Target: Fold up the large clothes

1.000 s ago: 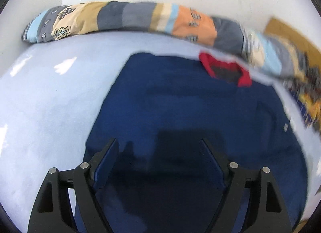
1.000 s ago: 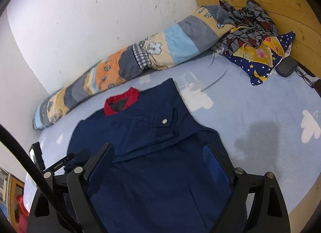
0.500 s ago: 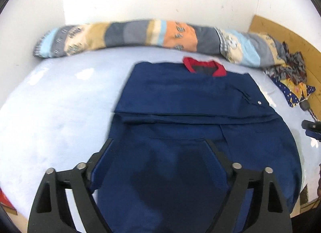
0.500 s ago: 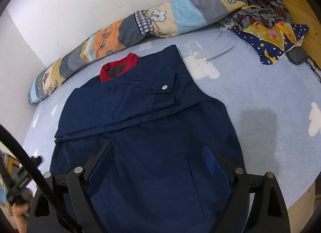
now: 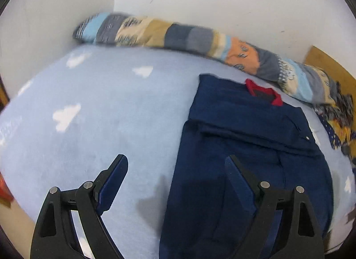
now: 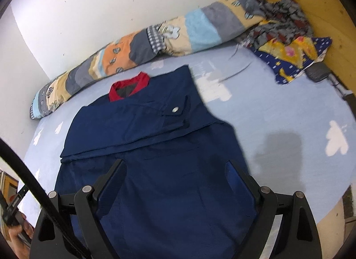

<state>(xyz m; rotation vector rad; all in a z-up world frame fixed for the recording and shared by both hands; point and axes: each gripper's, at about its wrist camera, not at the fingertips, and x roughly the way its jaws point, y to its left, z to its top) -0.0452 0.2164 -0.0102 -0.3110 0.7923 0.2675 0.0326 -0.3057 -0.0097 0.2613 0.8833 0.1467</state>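
From the left wrist, the left tongs (image 5: 175, 165) stand wide apart and empty over the pale blue bed (image 5: 100, 125), straddling the left edge of the navy garment (image 5: 244, 147). From the right wrist, the right tongs (image 6: 175, 170) gape empty above the garment (image 6: 155, 147), lying flat, red collar (image 6: 129, 85) toward the patchwork bolster (image 6: 155, 38).

The bed (image 6: 278, 112) has a pale blue sheet with white clouds; on it lies flat a navy garment (image 6: 155, 147) with red collar; a long patchwork bolster (image 6: 155, 43) lies along the wall; crumpled patterned clothes (image 6: 287, 43) lie by the wooden headboard (image 6: 329, 14).
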